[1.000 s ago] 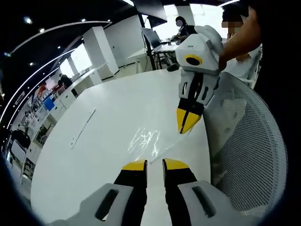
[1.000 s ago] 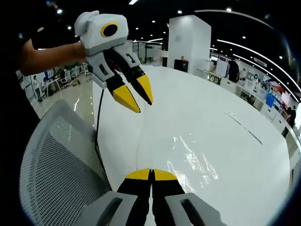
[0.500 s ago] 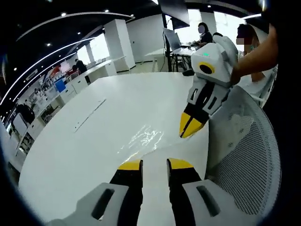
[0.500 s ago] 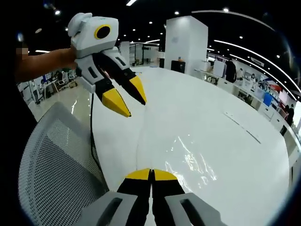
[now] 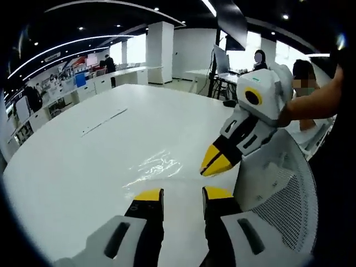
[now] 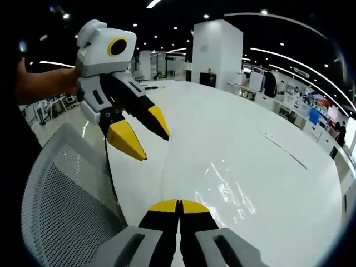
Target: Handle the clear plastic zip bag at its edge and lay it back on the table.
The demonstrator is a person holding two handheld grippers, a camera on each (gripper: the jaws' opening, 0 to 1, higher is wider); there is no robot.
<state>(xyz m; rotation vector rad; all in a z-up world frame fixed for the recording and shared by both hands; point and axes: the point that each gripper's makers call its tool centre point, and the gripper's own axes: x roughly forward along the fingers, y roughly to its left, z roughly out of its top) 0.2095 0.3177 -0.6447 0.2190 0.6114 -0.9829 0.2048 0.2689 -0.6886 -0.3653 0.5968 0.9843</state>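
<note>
Flat on the white table (image 5: pixel 72 161), the clear plastic zip bag (image 5: pixel 153 167) lies just ahead of both grippers, its near edge running back toward the closed tips of the right gripper (image 6: pixel 178 207), which appear pinched on that edge, though the film is too clear to confirm. Meanwhile the left gripper (image 5: pixel 182 194) hovers parted and empty over the bag. Judged from this, the edge-handling step is under way; next, that edge must be lowered flat and let go.

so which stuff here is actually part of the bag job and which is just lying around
Part of the job:
- clear plastic zip bag, flat on the white table
- left gripper, jaws apart
- right gripper, jaws closed

Just around:
- mesh chair back
- black cable by the table edge
- desks and people in the background
</note>
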